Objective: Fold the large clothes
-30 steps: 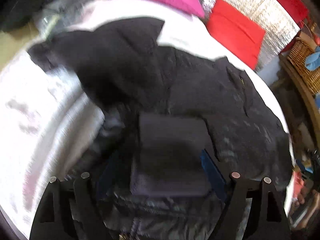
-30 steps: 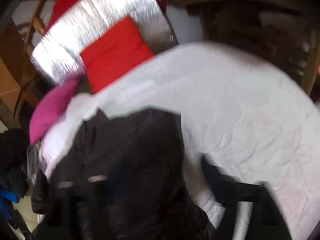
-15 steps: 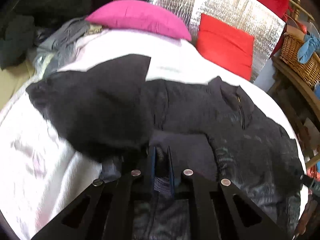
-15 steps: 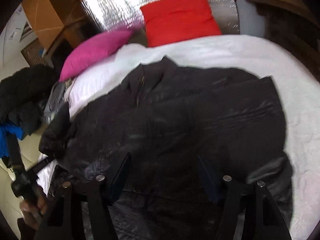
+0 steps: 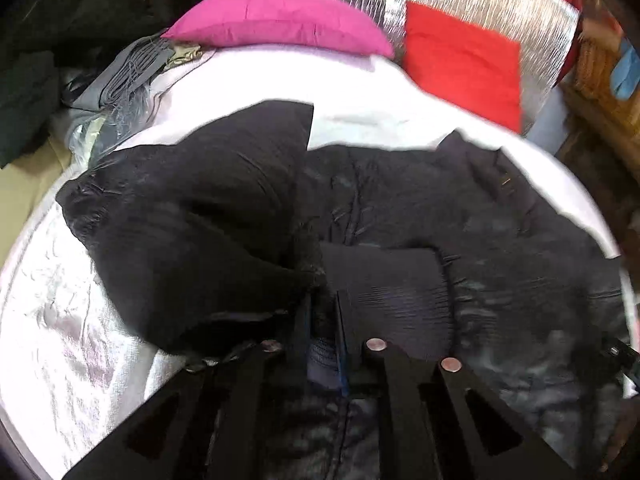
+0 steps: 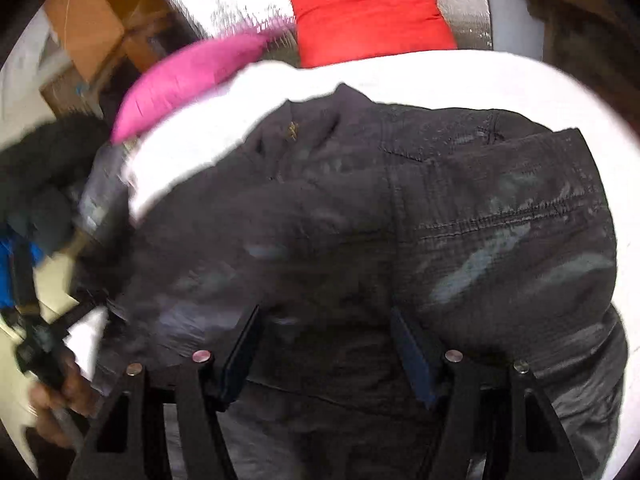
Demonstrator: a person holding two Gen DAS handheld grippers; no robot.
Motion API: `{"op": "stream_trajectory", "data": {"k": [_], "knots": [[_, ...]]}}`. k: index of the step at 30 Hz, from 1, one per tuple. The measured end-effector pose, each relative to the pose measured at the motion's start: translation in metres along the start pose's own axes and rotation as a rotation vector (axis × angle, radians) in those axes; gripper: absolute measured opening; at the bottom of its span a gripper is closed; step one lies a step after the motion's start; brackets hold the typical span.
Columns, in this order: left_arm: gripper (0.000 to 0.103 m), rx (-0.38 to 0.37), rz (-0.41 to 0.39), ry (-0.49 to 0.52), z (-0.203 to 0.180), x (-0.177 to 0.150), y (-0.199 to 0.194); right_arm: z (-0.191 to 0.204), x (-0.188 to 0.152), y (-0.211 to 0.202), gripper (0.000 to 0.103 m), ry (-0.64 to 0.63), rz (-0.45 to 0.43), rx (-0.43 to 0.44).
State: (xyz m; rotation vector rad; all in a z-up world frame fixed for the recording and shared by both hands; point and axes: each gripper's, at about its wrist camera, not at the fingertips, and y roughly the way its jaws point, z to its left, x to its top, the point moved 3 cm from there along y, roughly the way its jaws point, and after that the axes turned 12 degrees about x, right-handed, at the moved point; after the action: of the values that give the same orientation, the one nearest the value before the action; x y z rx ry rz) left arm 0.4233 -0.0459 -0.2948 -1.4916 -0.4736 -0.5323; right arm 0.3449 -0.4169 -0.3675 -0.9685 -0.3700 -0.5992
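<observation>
A large black jacket lies spread on the white bed sheet, collar toward the pillows. One sleeve is folded across its chest, and the ribbed cuff lies near me. My left gripper pinches the edge of that cuff between nearly closed pads, and its jaws are opening slightly. In the right wrist view the jacket fills the frame. My right gripper stands open low over the jacket's lower part, with fabric lying between the spread fingers and no pinch visible.
A pink pillow and a red pillow rest at the head of the bed against silver foil. Grey folded clothes and dark garments pile up at the left. A wicker basket stands right. A hand shows at lower left.
My left gripper went from wide open to closed on the cuff and has lifted it a little. My right gripper swung from the bare sheet over onto the jacket body.
</observation>
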Motion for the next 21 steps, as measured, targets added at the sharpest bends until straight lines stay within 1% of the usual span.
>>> {"op": "stream_trajectory", "data": {"k": [1,2,3,5,6,8,9,11,13,14,16,19,20,21], "knots": [[0.029,-0.042,-0.009,-0.016,0.007,0.001,-0.008,0.000,0.002,-0.005,0.069,0.014,-0.019,0.025],[0.047,-0.105,-0.033,-0.047,0.020,0.004,-0.020,0.001,0.005,-0.008,0.069,0.022,-0.041,0.044],[0.062,-0.137,-0.056,-0.075,0.029,0.007,-0.028,0.002,0.006,-0.012,0.069,0.026,-0.063,0.061],[0.068,-0.198,-0.113,-0.173,0.066,0.014,-0.044,0.004,0.007,-0.017,0.070,0.035,-0.089,0.093],[0.074,-0.206,-0.124,-0.214,0.080,0.015,-0.047,0.008,0.008,-0.016,0.070,0.037,-0.093,0.098],[0.083,-0.170,-0.144,-0.362,0.131,0.018,-0.047,0.013,0.006,-0.014,0.070,0.024,-0.086,0.086],[0.083,-0.156,-0.144,-0.410,0.148,0.017,-0.044,0.015,0.003,-0.012,0.070,0.013,-0.081,0.076],[0.083,-0.128,-0.094,-0.536,0.188,0.014,-0.028,0.016,0.000,-0.008,0.070,0.004,-0.058,0.070],[0.083,-0.151,-0.035,-0.671,0.223,0.009,-0.004,0.015,0.000,-0.002,0.070,0.006,-0.046,0.069],[0.082,-0.169,-0.011,-0.722,0.236,0.007,0.008,0.015,-0.001,0.000,0.070,0.003,-0.043,0.066],[0.081,-0.204,0.022,-0.783,0.250,0.006,0.028,0.017,-0.001,0.004,0.070,-0.008,-0.037,0.062],[0.080,-0.246,0.037,-0.845,0.258,0.006,0.047,0.018,-0.002,0.009,0.070,-0.009,-0.033,0.060],[0.077,-0.253,0.043,-0.853,0.260,0.009,0.053,0.017,-0.002,0.010,0.070,-0.009,-0.033,0.059],[0.071,-0.265,0.053,-0.858,0.259,0.012,0.059,0.017,-0.003,0.010,0.070,-0.009,-0.035,0.056]]}}
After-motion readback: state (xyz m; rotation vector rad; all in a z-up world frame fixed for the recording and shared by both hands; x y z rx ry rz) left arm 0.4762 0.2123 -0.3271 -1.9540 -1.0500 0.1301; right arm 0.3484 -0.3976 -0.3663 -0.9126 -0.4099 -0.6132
